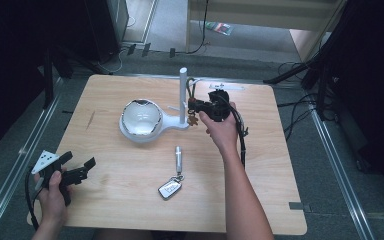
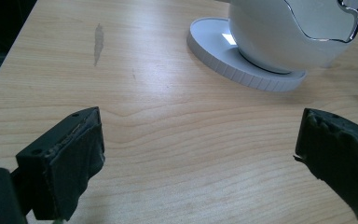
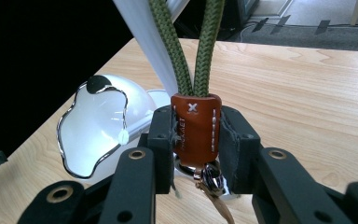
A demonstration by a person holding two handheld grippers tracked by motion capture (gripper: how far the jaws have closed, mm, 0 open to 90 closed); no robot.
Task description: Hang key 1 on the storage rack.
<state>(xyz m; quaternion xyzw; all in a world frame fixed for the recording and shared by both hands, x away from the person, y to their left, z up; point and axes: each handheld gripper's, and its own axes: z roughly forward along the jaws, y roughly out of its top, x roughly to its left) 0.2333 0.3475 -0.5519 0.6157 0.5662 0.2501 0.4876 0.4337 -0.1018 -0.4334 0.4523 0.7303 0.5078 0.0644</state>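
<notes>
My right gripper [image 1: 198,107] is shut on the brown leather tab [image 3: 196,130] of a keychain, right beside the white post [image 1: 183,95] of a stand. Two strands of green cord [image 3: 186,46] rise from the tab past the post [image 3: 144,37] and leave the top of the right gripper view. A metal ring and a small charm [image 1: 193,120] hang below the tab. My right gripper [image 3: 196,140] has both pads pressed on the tab's sides. My left gripper [image 1: 80,161] rests low at the table's front left, open, with bare wood between its jaws [image 2: 200,149].
A white bowl with a wavy chrome rim [image 1: 141,119] stands on the stand's round base [image 2: 223,60], left of the post. A car key fob [image 1: 170,189] joined to a silver cylinder [image 1: 178,159] lies at the table's middle front. Cables trail along the right forearm.
</notes>
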